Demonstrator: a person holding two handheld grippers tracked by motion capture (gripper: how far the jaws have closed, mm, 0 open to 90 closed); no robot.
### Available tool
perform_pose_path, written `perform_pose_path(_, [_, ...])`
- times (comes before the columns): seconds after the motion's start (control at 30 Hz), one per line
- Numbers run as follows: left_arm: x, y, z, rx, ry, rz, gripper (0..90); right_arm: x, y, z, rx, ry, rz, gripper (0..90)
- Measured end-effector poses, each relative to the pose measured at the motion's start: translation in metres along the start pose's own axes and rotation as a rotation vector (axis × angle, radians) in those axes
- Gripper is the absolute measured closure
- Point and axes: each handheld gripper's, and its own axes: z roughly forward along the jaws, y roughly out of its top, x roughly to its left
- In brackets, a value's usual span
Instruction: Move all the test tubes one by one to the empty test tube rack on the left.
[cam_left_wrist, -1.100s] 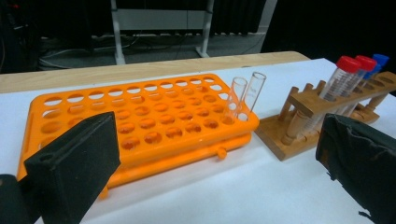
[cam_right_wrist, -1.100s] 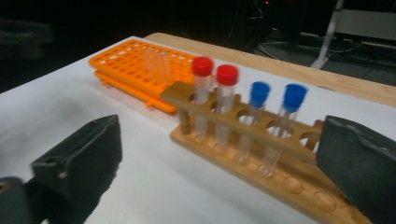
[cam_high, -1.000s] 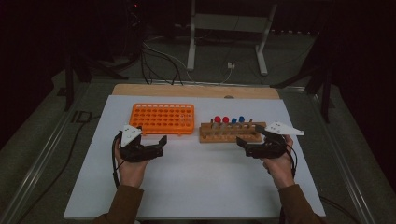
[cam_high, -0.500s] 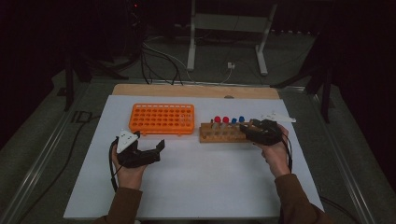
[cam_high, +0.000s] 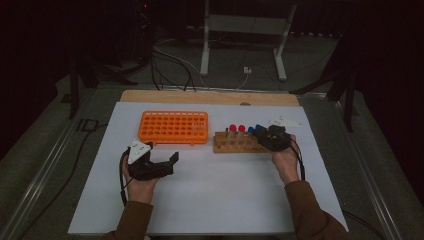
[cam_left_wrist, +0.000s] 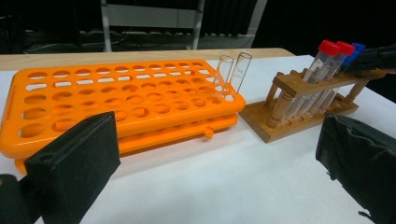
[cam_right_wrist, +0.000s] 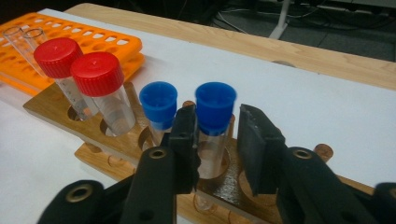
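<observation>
Moved onto the wooden rack (cam_right_wrist: 56, 114), right gripper (cam_right_wrist: 215, 135) jaws closing around a blue-capped tube (cam_right_wrist: 212, 126) (not clamped).

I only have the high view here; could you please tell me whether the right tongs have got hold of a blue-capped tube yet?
Observer: Not quite. The right tongs have just been closing around the outer blue-capped tube, and a sliver of gap shows at one pad.
Operator: Thanks. Is the orange rack empty?
Observer: No, two clear uncapped tubes stand in the orange rack's corner nearest the wooden rack.
</observation>
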Motion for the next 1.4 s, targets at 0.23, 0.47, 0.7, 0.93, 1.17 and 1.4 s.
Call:
perform_pose_path(0.23, [-0.001, 0.0, 0.0, 0.003, -0.004, 0.004, 0.5, 0.005, -0.001, -0.001, 0.0, -0.017, -0.013, 76.8])
perform_pose_path(0.47, [-0.001, -0.001, 0.001, 0.012, -0.009, 0.0, 0.5, 0.006, 0.002, -0.009, -0.025, -0.022, -0.022, 77.1])
perform_pose_path(0.7, [-0.002, 0.0, 0.0, 0.011, -0.003, 0.008, 0.5, 0.005, 0.007, -0.022, -0.073, -0.016, -0.015, 77.3])
perform_pose_path(0.93, [-0.002, 0.001, 0.0, 0.016, -0.001, 0.01, 0.4, 0.007, 0.015, -0.035, -0.114, -0.016, -0.021, 77.4])
perform_pose_path(1.17, [-0.003, 0.001, 0.0, 0.016, 0.003, 0.014, 0.5, 0.01, 0.024, -0.046, -0.141, -0.009, -0.036, 77.4])
perform_pose_path(1.4, [-0.004, 0.001, 0.0, 0.018, 0.0, 0.018, 0.5, 0.014, 0.03, -0.06, -0.169, 0.012, -0.052, 77.4])
